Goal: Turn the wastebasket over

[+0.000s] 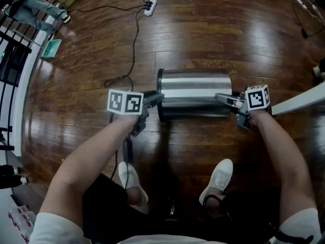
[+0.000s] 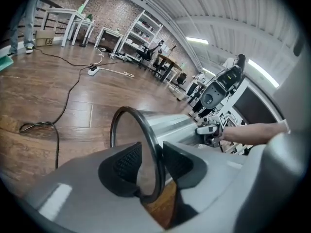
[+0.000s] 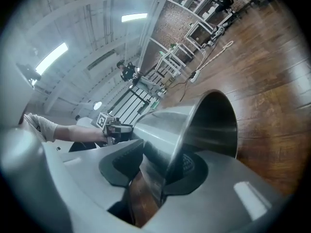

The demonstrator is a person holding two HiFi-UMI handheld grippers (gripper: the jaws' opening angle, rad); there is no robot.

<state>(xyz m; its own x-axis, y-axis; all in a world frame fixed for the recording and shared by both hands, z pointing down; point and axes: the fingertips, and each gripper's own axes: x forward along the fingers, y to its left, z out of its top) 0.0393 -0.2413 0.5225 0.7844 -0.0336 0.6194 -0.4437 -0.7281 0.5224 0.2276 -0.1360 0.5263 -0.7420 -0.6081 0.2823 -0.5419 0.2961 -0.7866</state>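
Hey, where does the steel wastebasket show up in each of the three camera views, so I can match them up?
Head view: the wastebasket lies on its side at centre, between the left gripper and the right gripper.
Left gripper view: lower centre, black rim between the jaws.
Right gripper view: centre, wall between the jaws.
Shared landmark: the white power strip on the wooden floor beyond it.

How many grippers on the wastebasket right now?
2. Left gripper straddles the black rim of the wastebasket, head view's left; right gripper straddles the opposite end's edge. Both open, neither clamped.
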